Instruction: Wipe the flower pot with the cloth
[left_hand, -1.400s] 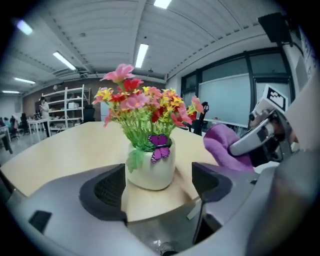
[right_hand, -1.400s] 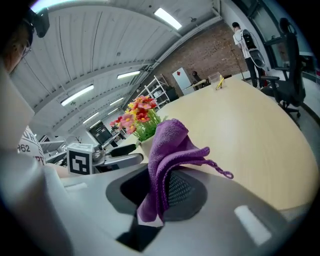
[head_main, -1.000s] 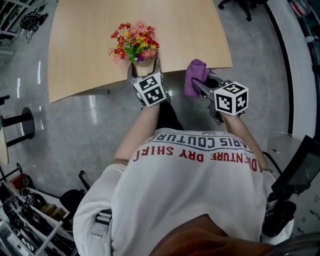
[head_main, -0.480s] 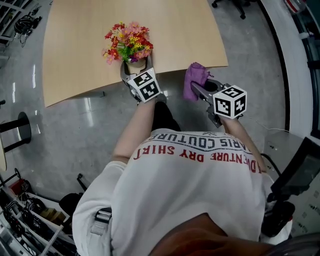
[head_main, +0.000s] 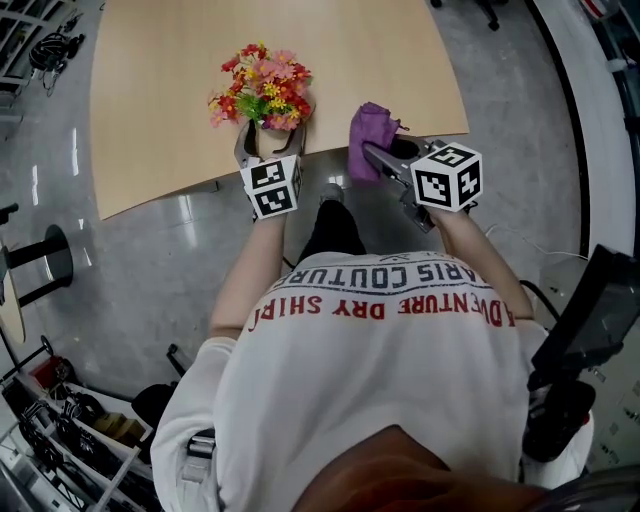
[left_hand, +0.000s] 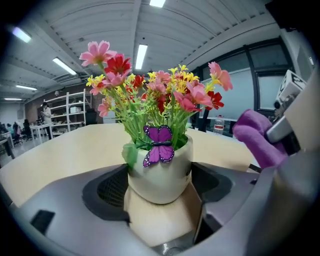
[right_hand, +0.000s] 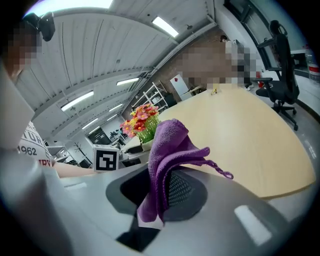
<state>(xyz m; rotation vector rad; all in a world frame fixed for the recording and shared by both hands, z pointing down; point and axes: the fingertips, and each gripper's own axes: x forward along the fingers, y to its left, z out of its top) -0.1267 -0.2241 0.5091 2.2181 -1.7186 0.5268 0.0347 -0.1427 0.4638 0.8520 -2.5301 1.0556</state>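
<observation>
left claw: left gripper (head_main: 272, 133), jaws wide apart and clamped on the flower pot, one pad against each side of it
held thing: small cream ceramic flower pot (left_hand: 161, 172), upright, filled with pink, red and yellow artificial flowers (left_hand: 150, 87), a purple butterfly ornament (left_hand: 159, 145) on its front rim
right claw: right gripper (right_hand: 159, 192), jaws closed on the cloth, a fold pinched between the pads
cloth: purple microfibre cloth (right_hand: 167, 147), bunched and standing up above the jaws, a loose corner hanging past them; just right of the pot in the head view, near it, not touching it
surface: light wooden table with curved edge (head_main: 160, 90), under the pot; the pot is at its near edge; cannot tell whether the base rests on it
floor: glossy grey floor (head_main: 150, 260), below and to the left of the pot in the head view
room: open office; white shelving (left_hand: 75, 107) far behind the pot on the left, strip ceiling lights (left_hand: 141, 55) above it, black office chair (right_hand: 281, 65) well off to the pot's right
person: white printed shirt (head_main: 380, 370), nearer than the pot, arms reaching towards it
</observation>
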